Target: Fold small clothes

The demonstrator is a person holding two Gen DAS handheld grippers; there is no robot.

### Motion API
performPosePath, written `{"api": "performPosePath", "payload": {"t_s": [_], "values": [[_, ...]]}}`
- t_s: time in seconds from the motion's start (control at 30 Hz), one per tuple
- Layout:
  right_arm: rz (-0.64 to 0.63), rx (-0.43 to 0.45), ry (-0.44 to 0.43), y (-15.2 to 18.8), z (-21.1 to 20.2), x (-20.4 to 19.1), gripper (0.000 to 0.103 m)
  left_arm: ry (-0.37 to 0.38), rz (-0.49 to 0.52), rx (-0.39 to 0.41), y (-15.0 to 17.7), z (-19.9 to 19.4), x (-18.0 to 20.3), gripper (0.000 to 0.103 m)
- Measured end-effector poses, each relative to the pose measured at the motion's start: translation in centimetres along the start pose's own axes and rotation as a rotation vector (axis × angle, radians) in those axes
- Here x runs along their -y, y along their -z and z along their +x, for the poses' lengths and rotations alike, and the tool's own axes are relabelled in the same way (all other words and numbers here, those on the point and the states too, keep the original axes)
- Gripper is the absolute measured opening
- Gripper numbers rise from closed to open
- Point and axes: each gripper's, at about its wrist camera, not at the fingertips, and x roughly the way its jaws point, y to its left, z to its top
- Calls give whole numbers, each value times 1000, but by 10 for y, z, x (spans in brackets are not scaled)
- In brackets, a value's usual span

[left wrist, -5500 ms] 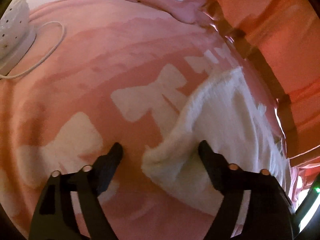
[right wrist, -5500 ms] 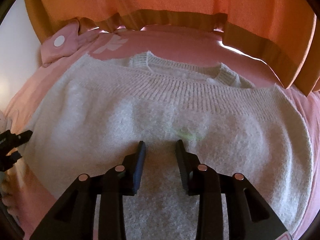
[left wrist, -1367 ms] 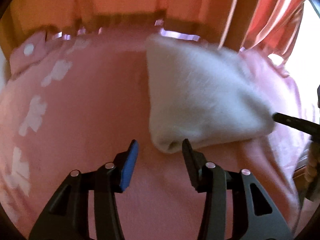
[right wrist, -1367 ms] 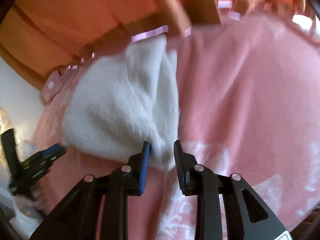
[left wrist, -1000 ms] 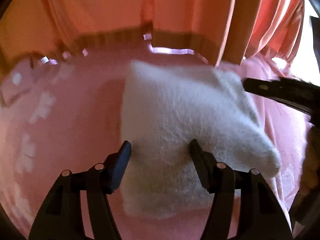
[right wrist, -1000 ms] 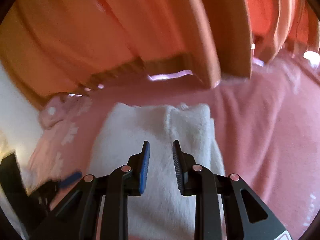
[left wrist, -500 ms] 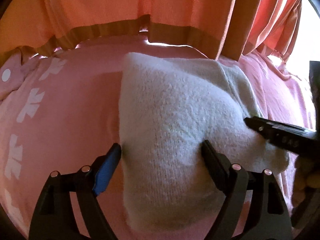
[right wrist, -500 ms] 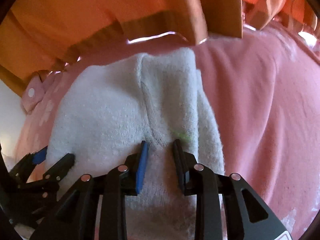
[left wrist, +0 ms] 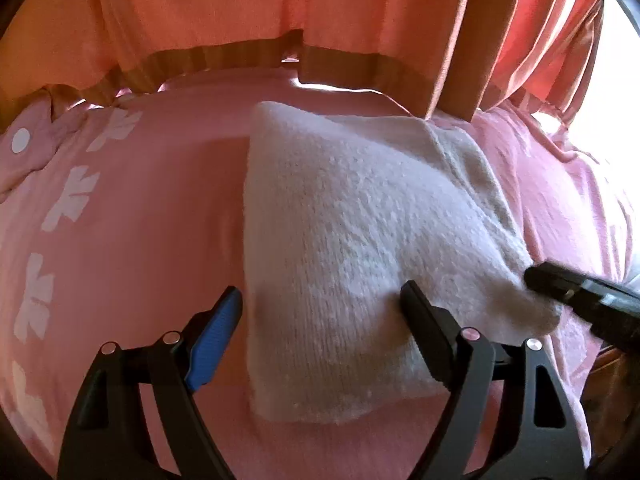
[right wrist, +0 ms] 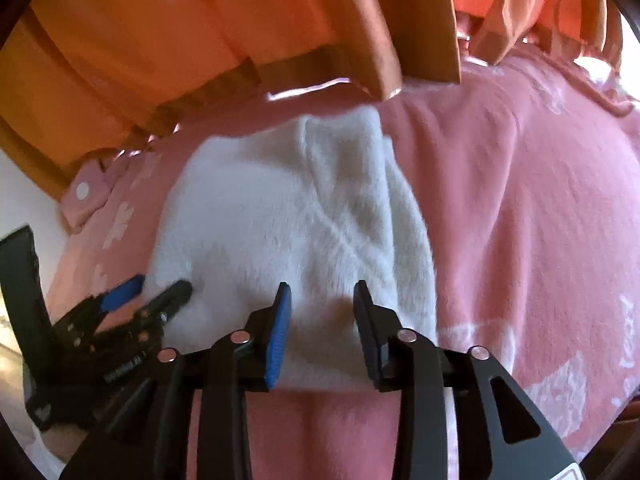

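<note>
Folded white sweater (left wrist: pixel 360 240) on pink blanket (left wrist: pixel 132 216), orange curtain (left wrist: pixel 240 12) behind; left gripper (left wrist: pixel 320 308) wide open, right gripper (right wrist: pixel 322 300) parted, both empty.

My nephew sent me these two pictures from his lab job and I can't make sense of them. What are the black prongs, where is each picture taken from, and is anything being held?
No robot here: a person holds a two-finger claw in each hand, each carrying a wide-angle camera looking along its fingers. One picture is from the left claw, the other from the right claw. Each claw also shows at the edge of the other's picture. A folded white knit garment lies on a pink blanket with white patterns; orange curtains hang behind. Both claws are open over the garment's near edge, holding nothing.
</note>
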Motion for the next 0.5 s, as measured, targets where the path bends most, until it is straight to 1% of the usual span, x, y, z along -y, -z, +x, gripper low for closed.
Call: {"api": "performPosePath", "payload": {"t_s": [0.03,0.07,0.13,0.17,0.23,0.3,0.33,0.4,0.5], "values": [[-6,-42,22,6,18,3,36,2,2,-4,1,1,0,79],[-8,-41,25,8,24,3,36,7,4,-9,3,3,0,80],[-36,-21,53,8,19,-4,37,7,0,-20,5,6,-1,80],[-46,11,58,6,7,-8,37,10,-4,-20,5,5,-2,80],[-22,77,25,0,-12,-7,40,19,-5,-19,3,0,-3,80],[14,111,12,-12,-18,0,49,20,-1,-15,2,-1,-4,80],[28,124,16,-20,-17,3,50,22,-5,-18,2,-1,-4,80],[61,123,25,-40,-4,12,53,22,-15,-24,3,2,-5,81],[92,80,26,-67,36,17,54,19,-6,-21,4,0,-4,81]]}}
